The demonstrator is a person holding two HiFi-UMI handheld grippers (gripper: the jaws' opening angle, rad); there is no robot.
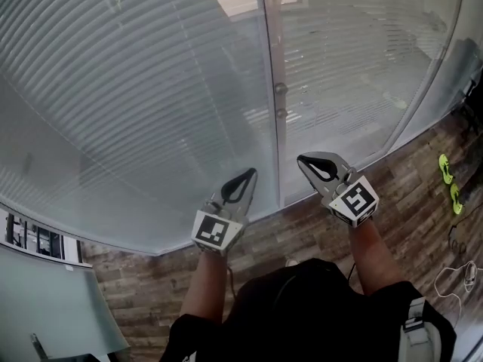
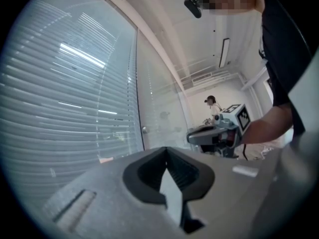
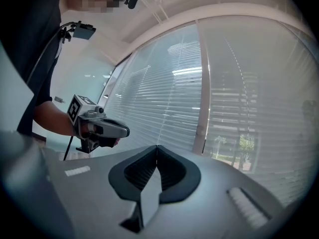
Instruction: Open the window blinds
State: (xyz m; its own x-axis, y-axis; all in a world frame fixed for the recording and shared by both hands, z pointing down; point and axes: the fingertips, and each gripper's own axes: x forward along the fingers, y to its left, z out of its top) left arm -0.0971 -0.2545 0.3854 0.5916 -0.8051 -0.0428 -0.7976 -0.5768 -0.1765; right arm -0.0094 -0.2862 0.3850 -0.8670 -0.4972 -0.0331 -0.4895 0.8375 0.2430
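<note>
Closed white slatted blinds [image 1: 128, 89] hang behind two glass panes.

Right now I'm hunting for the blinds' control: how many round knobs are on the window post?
2. Both are on the post between the two panes: the upper knob and the lower knob right beneath it. Others may lie outside the picture.

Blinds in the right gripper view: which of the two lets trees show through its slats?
The right blind, beyond the post: trees show between its lower slats. The left blind looks plain white.
</note>
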